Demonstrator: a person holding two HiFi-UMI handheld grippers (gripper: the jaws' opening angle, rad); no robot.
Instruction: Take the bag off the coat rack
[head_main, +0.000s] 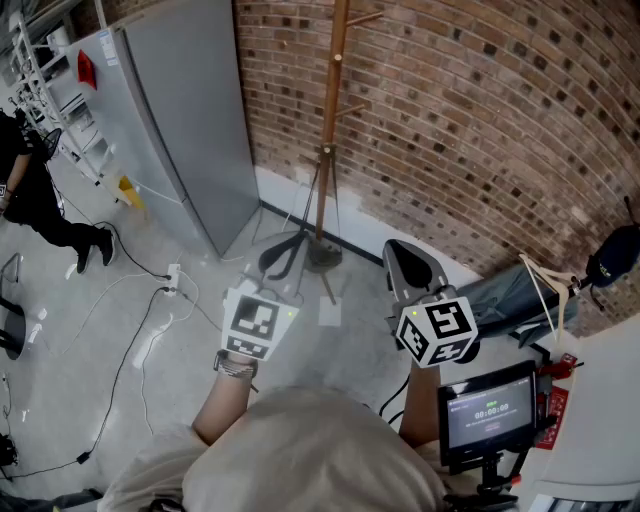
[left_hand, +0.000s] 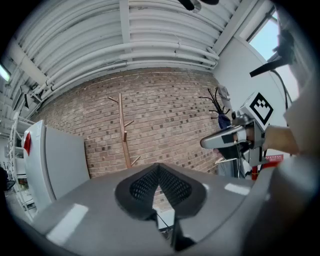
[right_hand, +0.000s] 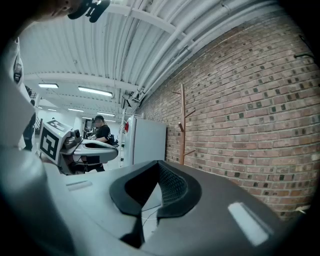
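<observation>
Two grippers: left gripper (head_main: 283, 256) and right gripper (head_main: 404, 259), each with fingers pressed together, before one wooden coat rack (head_main: 331, 120).

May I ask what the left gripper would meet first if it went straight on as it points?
Probably the brick wall, just right of the coat rack; depth is unclear.

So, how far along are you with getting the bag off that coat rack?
On the coat rack, no bag hangs from the visible pegs. In hand: nothing; left gripper and right gripper have jaws shut, empty. Finished or not begun, I cannot tell.
</observation>
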